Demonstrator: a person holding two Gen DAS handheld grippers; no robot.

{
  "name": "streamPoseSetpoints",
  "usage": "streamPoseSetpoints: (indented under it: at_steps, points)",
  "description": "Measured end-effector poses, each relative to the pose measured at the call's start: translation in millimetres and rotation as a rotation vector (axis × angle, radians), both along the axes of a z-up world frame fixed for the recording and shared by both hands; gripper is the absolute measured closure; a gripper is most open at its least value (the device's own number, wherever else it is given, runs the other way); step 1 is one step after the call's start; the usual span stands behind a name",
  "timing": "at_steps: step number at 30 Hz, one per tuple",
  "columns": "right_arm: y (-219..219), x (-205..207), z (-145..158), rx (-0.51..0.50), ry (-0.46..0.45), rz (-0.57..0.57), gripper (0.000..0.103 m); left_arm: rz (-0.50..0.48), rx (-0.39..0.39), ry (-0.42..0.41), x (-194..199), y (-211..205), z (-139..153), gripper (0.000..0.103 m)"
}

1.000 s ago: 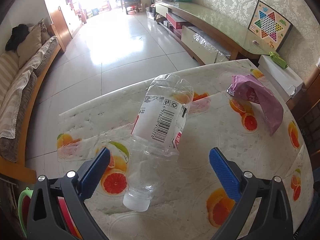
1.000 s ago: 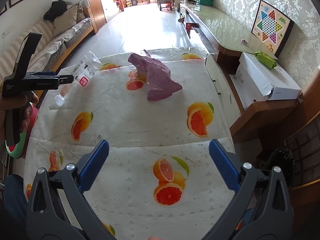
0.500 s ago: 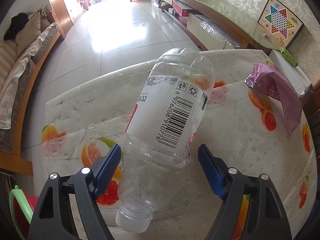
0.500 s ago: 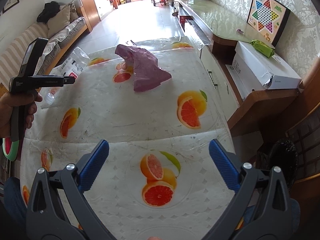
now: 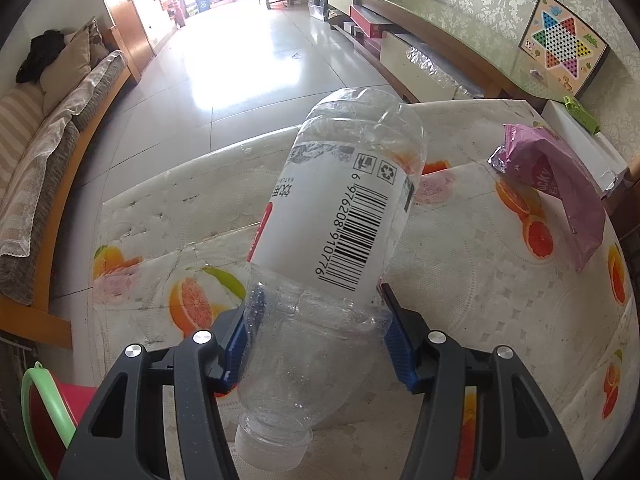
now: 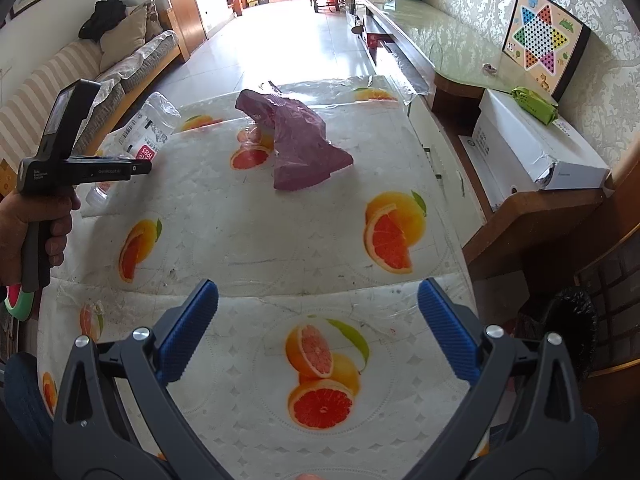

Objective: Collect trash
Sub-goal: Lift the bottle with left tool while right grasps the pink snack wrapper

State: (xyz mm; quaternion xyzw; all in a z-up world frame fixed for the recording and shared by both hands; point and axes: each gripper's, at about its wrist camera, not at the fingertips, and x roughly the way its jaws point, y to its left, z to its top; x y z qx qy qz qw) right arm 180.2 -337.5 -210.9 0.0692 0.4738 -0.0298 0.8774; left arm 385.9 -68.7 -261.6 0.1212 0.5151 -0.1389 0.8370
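The left claw [image 5: 318, 332] is closed on the clear plastic bottle [image 5: 340, 236], its blue pads pressed against the crumpled lower body just below the white label. The bottle tilts cap-down toward the camera; the cap [image 5: 272, 450] sits close to the bottom edge, and the left pad shows only dimly through the plastic. Whether the bottle touches the tabletop [image 5: 480, 320] I cannot tell, as the bottle itself hides that spot. From the right wrist view, the bottle [image 6: 148, 136] pokes out beyond the left claw's body, its middle covered by the tool. Well to the right of the bottle lies a crumpled purple bag [image 5: 560, 184], slumped on the fruit-printed cover; its lettering is too folded to read. The right claw [image 6: 318, 328] hangs wide apart over the near end of the tabletop, far from the bottle, holding nothing. Below the bottle's left, a green-rimmed red bin [image 5: 44, 408] is mostly cut off.
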Motion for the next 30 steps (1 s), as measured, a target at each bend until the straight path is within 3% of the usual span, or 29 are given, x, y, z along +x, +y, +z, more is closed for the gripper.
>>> streamPoseSetpoints:
  at_steps: [11,21,30]
  points:
    - [10,44,14,-0.096,-0.051,0.100,0.005,-0.010,-0.052,-0.076,-44,14,46,0.049]
    - [29,111,12,-0.207,-0.065,0.211,0.005,0.044,-0.133,-0.085,-94,40,62,0.049]
    - [29,169,-18,-0.222,0.029,0.223,0.005,0.102,-0.174,-0.086,-134,70,71,0.049]
